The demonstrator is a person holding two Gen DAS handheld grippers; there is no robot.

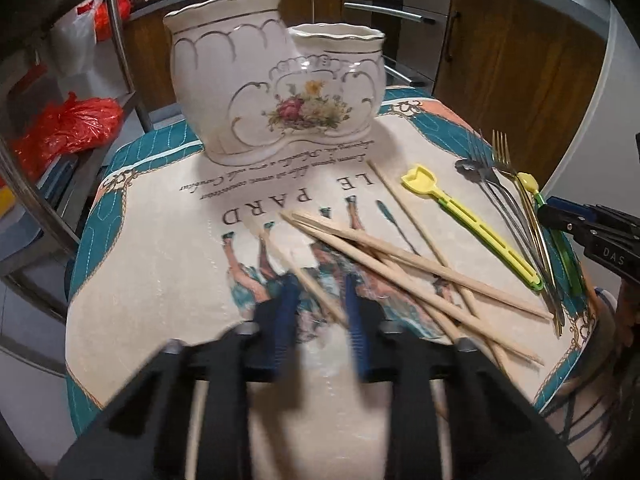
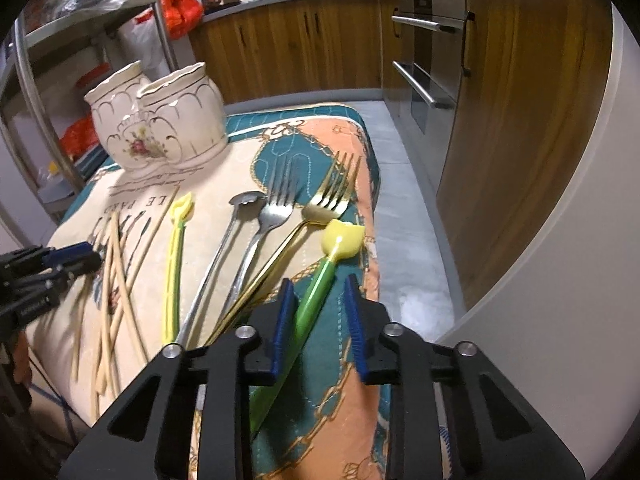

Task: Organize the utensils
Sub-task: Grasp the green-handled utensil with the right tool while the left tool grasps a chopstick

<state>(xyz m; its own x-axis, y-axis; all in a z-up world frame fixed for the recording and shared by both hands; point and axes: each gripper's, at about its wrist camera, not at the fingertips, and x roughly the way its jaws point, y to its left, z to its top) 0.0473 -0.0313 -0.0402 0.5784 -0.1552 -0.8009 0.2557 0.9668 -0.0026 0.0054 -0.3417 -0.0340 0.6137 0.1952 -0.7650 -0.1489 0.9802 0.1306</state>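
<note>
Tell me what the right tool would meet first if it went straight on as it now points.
Most likely the green-handled utensil with a yellow head, lying between the right tool's blue pads; the patterned tablecloth lies just beneath, though depth is unclear.

The left gripper [image 1: 318,312] is blurred, so it is not clear if its pads touch the chopstick [image 1: 308,280] between them. The handle of the green spoon [image 2: 308,312] goes under the right gripper [image 2: 320,320] and its end is hidden. The inside of the ceramic holder [image 1: 276,88] cannot be seen.
</note>
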